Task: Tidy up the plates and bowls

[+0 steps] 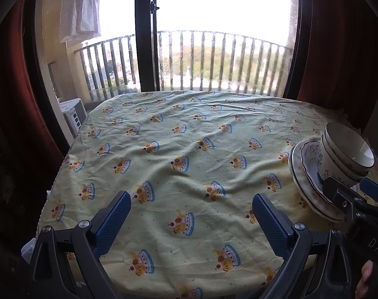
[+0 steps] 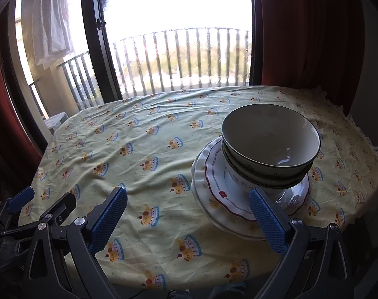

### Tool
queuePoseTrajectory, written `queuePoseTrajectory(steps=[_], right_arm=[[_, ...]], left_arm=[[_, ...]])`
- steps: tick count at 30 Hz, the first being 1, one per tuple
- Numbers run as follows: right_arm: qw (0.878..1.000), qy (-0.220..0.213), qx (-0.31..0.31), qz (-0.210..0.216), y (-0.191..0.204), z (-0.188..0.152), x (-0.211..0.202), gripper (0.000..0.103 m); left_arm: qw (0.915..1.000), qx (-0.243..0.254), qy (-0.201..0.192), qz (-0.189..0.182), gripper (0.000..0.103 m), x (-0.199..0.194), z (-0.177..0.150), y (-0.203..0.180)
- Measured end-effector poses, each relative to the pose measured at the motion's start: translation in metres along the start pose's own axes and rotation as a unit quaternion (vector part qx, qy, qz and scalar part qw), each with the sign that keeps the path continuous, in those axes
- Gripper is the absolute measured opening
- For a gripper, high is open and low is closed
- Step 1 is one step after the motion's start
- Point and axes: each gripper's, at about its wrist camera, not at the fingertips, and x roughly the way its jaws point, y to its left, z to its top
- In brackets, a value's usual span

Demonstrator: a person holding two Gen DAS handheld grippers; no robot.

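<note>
Stack sits near the right edge of the worktop (image 2: 164, 114), on the yellow printed cloth (image 1: 179, 129): two nested bowls (image 2: 270, 144) on top of a red-trimmed plate (image 2: 221, 194), which rests on a larger white plate (image 2: 201, 199) beneath. Rest of the cloth shows nothing else. Judgement: the stack looks built; the step in hand appears to be a final check or nudge, or a retreat. To do it well, keep clear of the bowls, since they stand tall on a narrow foot and a sideways knock could topple them off the plates; any shift of the stack is better made by pushing low on the white plate's rim, slowly, as the cloth is wrinkled and may drag. Right hand-held gripper (image 2: 187, 214): spread wide, holding nothing, right finger (image 2: 268, 221) overlapping the near rim of the plates in view; contact cannot be told. It points forward and slightly down over the near edge. Left hand-held gripper (image 1: 191, 214): also spread, empty, low over the near edge toward the middle of the worktop, well apart from the stack, aimed at the window (image 1: 214, 25)
</note>
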Motion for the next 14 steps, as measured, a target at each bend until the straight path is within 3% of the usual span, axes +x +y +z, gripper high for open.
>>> queuePoseTrajectory(steps=[14], right_arm=[[1.0, 0.017, -0.007, 0.001, 0.0066, -0.0033, 0.0045, 0.1]], left_arm=[[1.0, -0.009, 0.003, 0.004, 0.1, -0.0004, -0.0019, 0.0078]])
